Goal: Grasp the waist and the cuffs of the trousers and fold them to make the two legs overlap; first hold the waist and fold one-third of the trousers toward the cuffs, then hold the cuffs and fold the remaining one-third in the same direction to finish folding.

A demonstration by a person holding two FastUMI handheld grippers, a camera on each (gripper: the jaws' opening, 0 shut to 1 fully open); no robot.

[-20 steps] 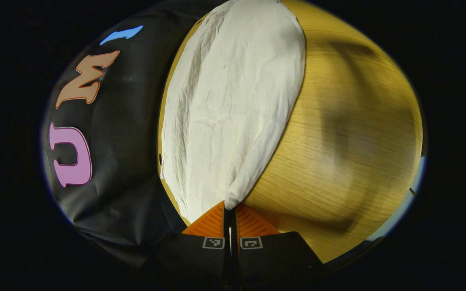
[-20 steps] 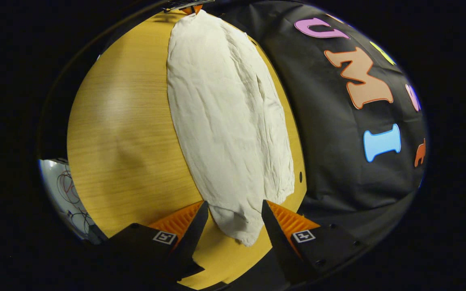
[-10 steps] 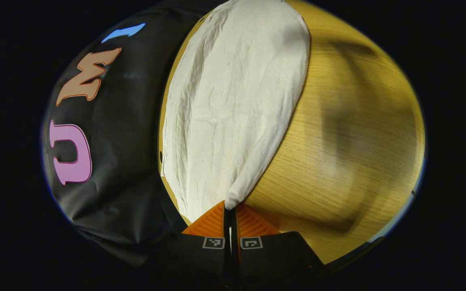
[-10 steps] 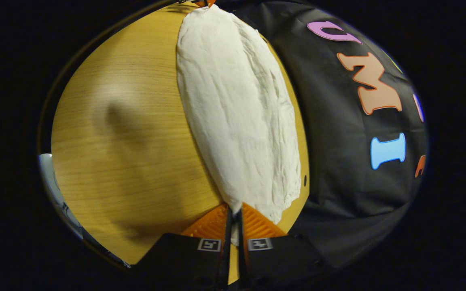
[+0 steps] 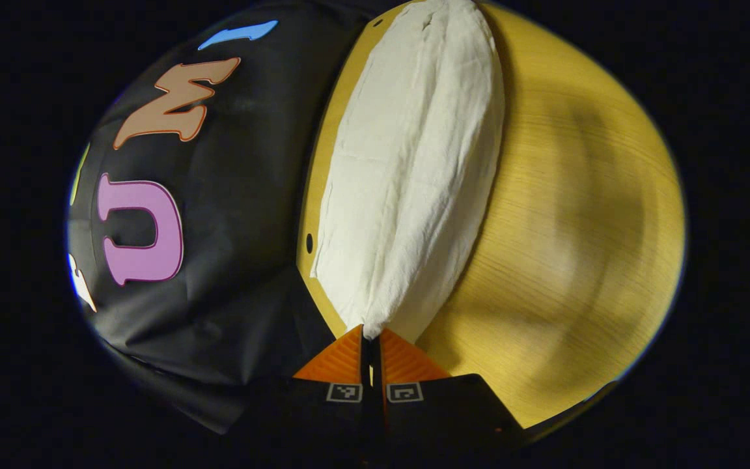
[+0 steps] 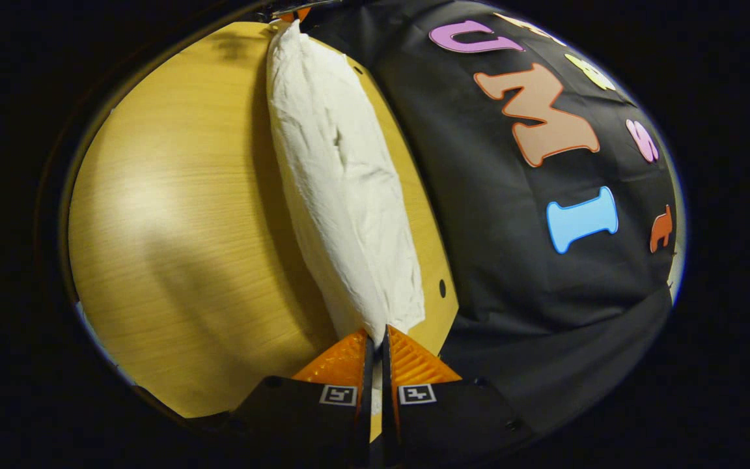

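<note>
Trousers (image 5: 414,176) over table (image 5: 577,215) — both tongs, left (image 5: 370,333) and right (image 6: 375,335), clamped on fabric.

The trousers (image 5: 414,176) I have pinched in my left gripper (image 5: 370,333) are plain off-white, no print or stripe, only fine creases shading to pale grey. From my right gripper (image 6: 376,333) the same cloth (image 6: 342,189) reads creamy white, greyer along its shadowed edge. The bench (image 5: 570,260) under them is honey-yellow wood with thin, darker grain lines running across it; soft brownish shadows and a paler glare patch (image 6: 147,202) lie on it. A small black hole (image 5: 309,243) dots its rim. Each of my grippers carries small square black-and-white markers (image 6: 338,394).
</note>
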